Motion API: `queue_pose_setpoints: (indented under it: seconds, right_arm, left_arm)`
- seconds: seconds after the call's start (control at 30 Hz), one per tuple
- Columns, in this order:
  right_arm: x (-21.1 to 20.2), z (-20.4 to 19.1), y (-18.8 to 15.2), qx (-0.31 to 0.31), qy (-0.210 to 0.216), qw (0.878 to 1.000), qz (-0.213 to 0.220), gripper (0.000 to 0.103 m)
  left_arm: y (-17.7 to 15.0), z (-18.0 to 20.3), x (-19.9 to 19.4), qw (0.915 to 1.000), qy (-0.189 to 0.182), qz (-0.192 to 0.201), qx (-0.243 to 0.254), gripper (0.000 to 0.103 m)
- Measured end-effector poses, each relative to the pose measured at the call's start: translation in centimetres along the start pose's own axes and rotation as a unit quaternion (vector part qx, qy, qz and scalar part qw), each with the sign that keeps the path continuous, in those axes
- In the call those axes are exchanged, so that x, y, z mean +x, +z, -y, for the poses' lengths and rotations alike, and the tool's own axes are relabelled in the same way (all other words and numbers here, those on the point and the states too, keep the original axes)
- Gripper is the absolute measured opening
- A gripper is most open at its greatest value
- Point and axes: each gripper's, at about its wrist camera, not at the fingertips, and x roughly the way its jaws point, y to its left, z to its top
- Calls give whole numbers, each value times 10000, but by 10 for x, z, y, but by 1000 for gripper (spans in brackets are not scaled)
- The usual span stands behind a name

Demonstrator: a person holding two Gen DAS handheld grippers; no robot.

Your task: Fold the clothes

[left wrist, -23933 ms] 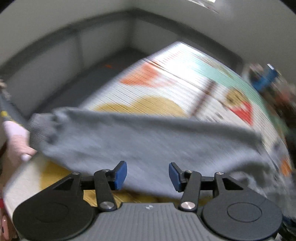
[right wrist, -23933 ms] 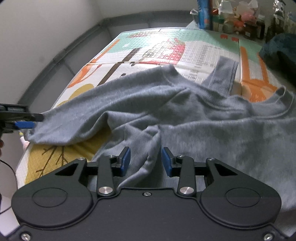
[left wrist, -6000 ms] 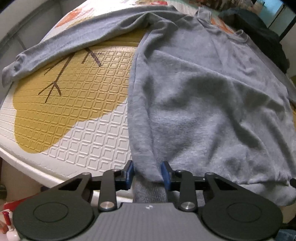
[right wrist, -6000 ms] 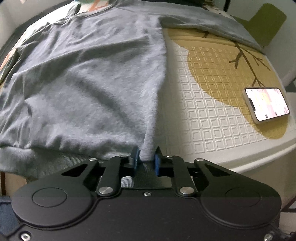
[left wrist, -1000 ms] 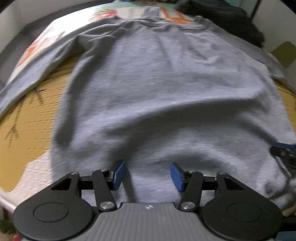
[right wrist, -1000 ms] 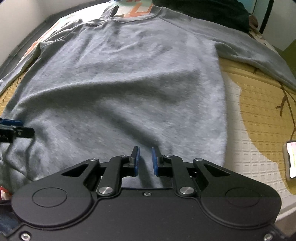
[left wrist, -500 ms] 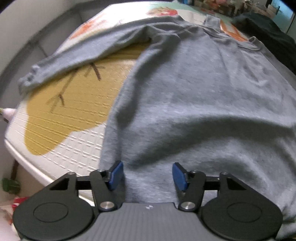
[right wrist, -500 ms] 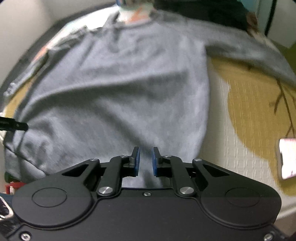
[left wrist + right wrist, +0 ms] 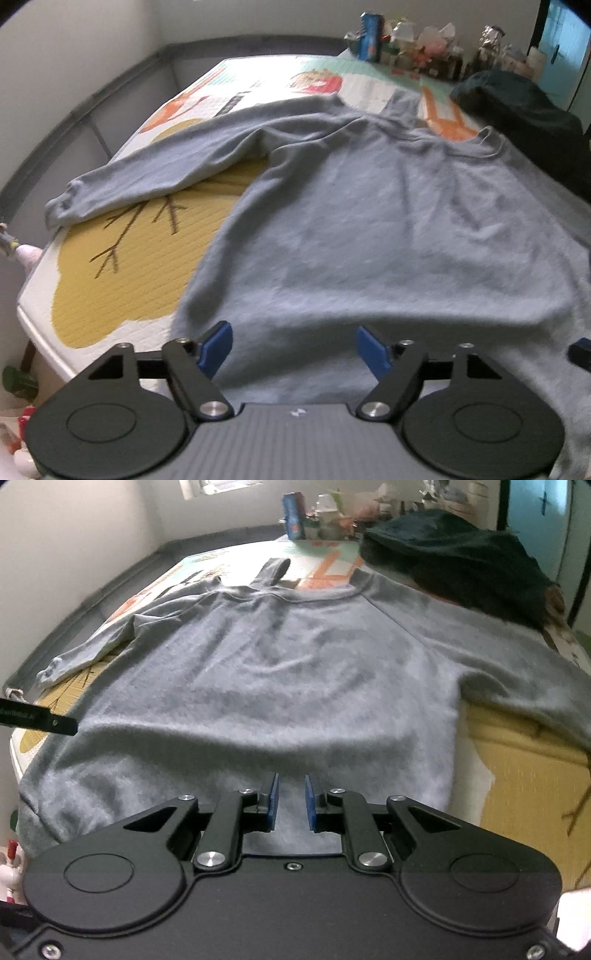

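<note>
Both grippers have pulled back from the hem since a second ago, and more of the room shows. The grey long-sleeved sweatshirt [image 9: 369, 229] lies spread flat on the patterned foam mat [image 9: 122, 266], sleeves out to either side. The left gripper [image 9: 294, 349] hangs wide open above the hem; the right gripper [image 9: 291, 806] is narrowly parted, empty. A dark garment heap [image 9: 454, 554] lies beyond the collar.
</note>
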Motion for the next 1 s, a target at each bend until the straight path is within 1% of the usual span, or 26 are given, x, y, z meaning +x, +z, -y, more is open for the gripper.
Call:
queue_pose_setpoints:
  seconds: [0.1,0.2,0.3,0.33,0.37,0.5,0.63,0.7,0.77,1.0]
  right_arm:
    - [9,-4,7,-233,-7,9997,38,17]
    - [18,-5,12,-322,25,9995,-6,18]
    - [25,-5,16,-314,-34,9995,-9,28]
    - [27,-5,17,-299,-63,9995,-11,31]
    - [29,-6,19,-249,-92,9996,-16,32]
    - [38,-10,28,-131,-169,9998,38,35]
    - [45,-15,36,-68,-248,9996,96,39]
    - [49,-18,40,-41,-318,9994,103,41]
    - [54,-18,41,43,-394,9992,61,43]
    - [71,-14,42,388,-520,9978,-154,44]
  left_arm:
    - [6,11,3,9999,-99,86,-87,79]
    - [13,15,10,9993,-238,55,-268,79]
    - [17,20,15,9990,-256,126,-353,82]
    - [18,22,16,9989,-249,145,-361,82]
    - [18,23,18,9989,-251,162,-364,82]
    - [20,30,25,9988,-321,214,-291,82]
    - [23,36,28,9988,-342,349,-87,83]
    - [24,38,30,9984,-374,409,-72,83]
    - [25,38,32,9980,-409,473,-82,83]
    - [26,42,41,9980,-359,503,-86,83]
